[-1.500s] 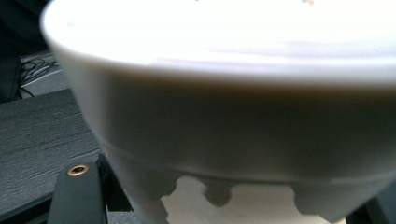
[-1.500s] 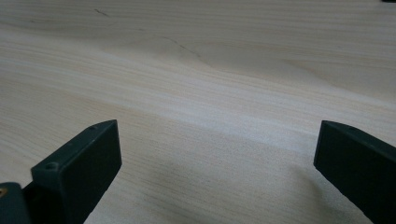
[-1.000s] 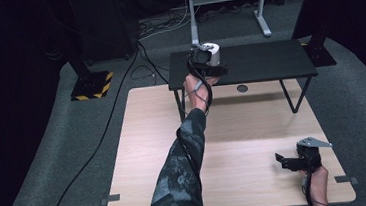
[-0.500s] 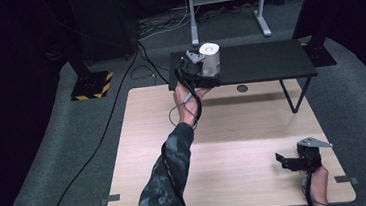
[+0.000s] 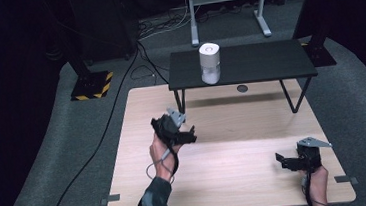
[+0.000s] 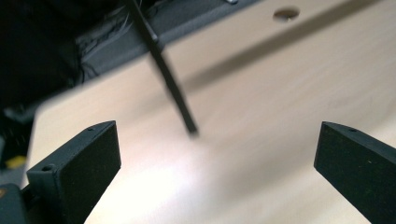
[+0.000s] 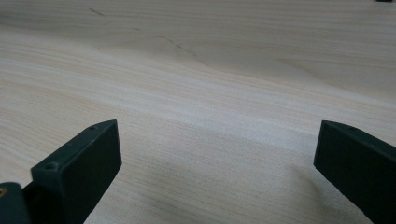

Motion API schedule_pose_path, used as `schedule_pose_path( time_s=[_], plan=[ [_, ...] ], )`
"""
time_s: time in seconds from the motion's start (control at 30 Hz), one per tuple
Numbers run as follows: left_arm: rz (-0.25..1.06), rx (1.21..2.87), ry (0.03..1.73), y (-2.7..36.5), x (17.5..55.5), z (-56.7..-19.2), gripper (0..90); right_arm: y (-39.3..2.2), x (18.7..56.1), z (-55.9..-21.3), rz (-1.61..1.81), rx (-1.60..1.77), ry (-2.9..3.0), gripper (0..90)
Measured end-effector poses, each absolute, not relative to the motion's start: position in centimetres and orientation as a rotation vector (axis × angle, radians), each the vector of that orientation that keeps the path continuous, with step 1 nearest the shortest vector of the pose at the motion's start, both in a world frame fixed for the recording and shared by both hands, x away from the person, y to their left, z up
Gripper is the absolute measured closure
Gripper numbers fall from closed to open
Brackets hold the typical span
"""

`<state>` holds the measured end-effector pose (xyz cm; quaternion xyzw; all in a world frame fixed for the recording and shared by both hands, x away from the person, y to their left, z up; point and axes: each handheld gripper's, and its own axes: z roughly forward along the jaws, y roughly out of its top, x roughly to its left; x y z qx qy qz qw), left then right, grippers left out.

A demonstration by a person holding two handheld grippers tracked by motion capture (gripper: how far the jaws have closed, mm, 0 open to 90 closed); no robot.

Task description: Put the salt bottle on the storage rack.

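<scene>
On the wide wooden desk (image 5: 253, 127) we hold both tongs spread and empty, the left tongs (image 5: 181, 133) hovering well short of the white roll (image 5: 210, 63), which stands upright on the black shelf (image 5: 268, 63) beyond them, while the right tongs (image 5: 289, 163) rest low, likely idle.

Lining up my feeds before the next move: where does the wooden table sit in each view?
High view: the wooden table takes the middle, with the black stand leg on its far part.
Left gripper view: it spreads behind the open left tongs, with a corner at upper left.
Right gripper view: its grain lies beneath the open right tongs.
Shared landmark: the round hole, high and left gripper views.
</scene>
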<state>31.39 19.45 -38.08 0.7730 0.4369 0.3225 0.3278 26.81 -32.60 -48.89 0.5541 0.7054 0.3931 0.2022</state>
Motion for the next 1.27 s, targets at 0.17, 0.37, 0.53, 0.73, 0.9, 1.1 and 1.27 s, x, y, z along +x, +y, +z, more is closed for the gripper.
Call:
schedule_pose_path(
  time_s=[0.17,0.37,0.53,0.73,0.9,1.1,1.27],
  plan=[
    [0.72,2.058,1.28,22.8,29.6,-43.7,0.0,-32.4,26.9,-48.8,1.085,1.548,1.973,0.0],
    [0.68,2.023,1.347,24.6,28.5,-46.1,0.0,-32.3,27.0,-48.7,1.073,1.552,1.975,0.0],
    [0.677,1.985,1.375,25.1,28.3,-46.8,0.0,-32.3,27.0,-48.8,1.073,1.553,1.972,0.0],
    [0.665,1.984,1.375,25.0,28.3,-47.4,0.1,-32.2,26.9,-48.8,1.07,1.555,1.968,0.0],
    [0.685,2.003,1.376,24.6,28.3,-47.3,0.1,-32.2,27.0,-48.7,1.066,1.554,1.971,0.0],
    [0.681,2.009,1.375,24.5,28.4,-47.3,0.1,-32.3,26.8,-48.8,1.074,1.559,1.961,0.0],
    [0.681,2.009,1.375,24.5,28.4,-47.3,0.0,-32.3,26.9,-48.8,1.072,1.553,1.966,0.0]
  ],
)
